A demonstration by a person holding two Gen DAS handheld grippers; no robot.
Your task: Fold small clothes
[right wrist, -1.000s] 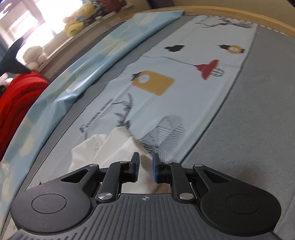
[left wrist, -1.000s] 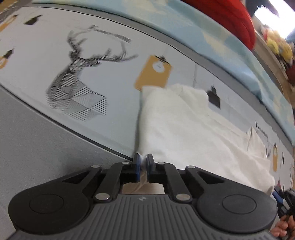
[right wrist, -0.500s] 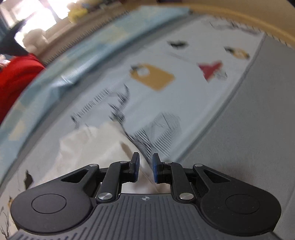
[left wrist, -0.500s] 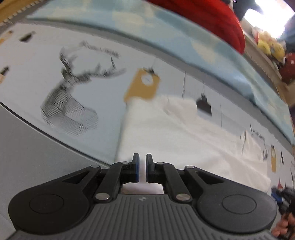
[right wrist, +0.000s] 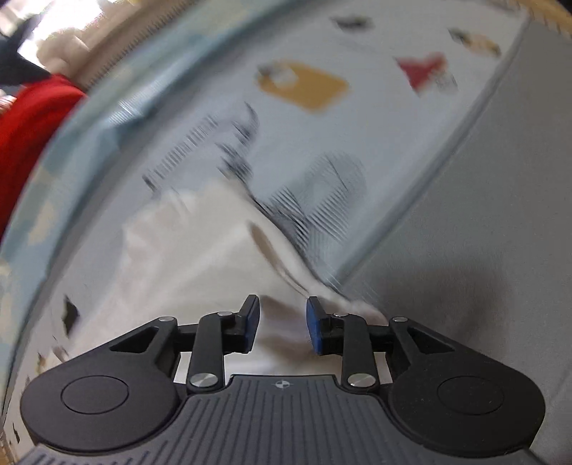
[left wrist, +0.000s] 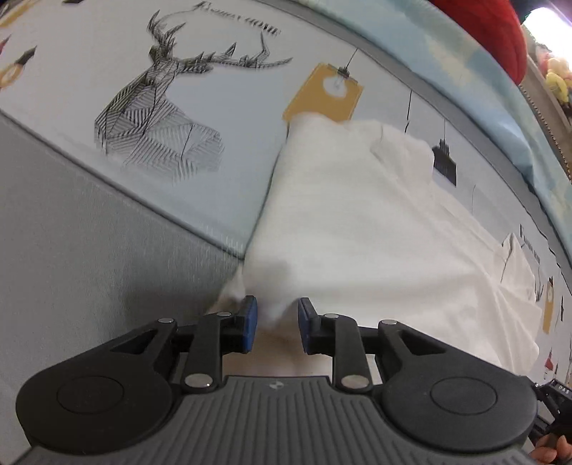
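A white garment [left wrist: 364, 229] lies spread on a printed bed sheet [left wrist: 200, 82], reaching away to the right. My left gripper [left wrist: 275, 323] is open at its near left corner, with a fold of white cloth loose between the blue pads. In the right wrist view the same garment [right wrist: 186, 257] lies blurred ahead and left. My right gripper [right wrist: 282, 323] is open over its near right corner, cloth between the spread pads.
The sheet shows a deer print [left wrist: 161, 107] and a yellow tag print [left wrist: 323, 94]. A grey bed cover [left wrist: 71, 257] lies near me. A light blue blanket [left wrist: 464, 71] and a red cushion [left wrist: 489, 32] lie beyond. Soft toys [right wrist: 60, 53] sit by the window.
Both grippers have opened from shut and let go of the garment's near corners. The garment has dropped lower and now lies flatter on the sheet. The right view is blurred with motion.
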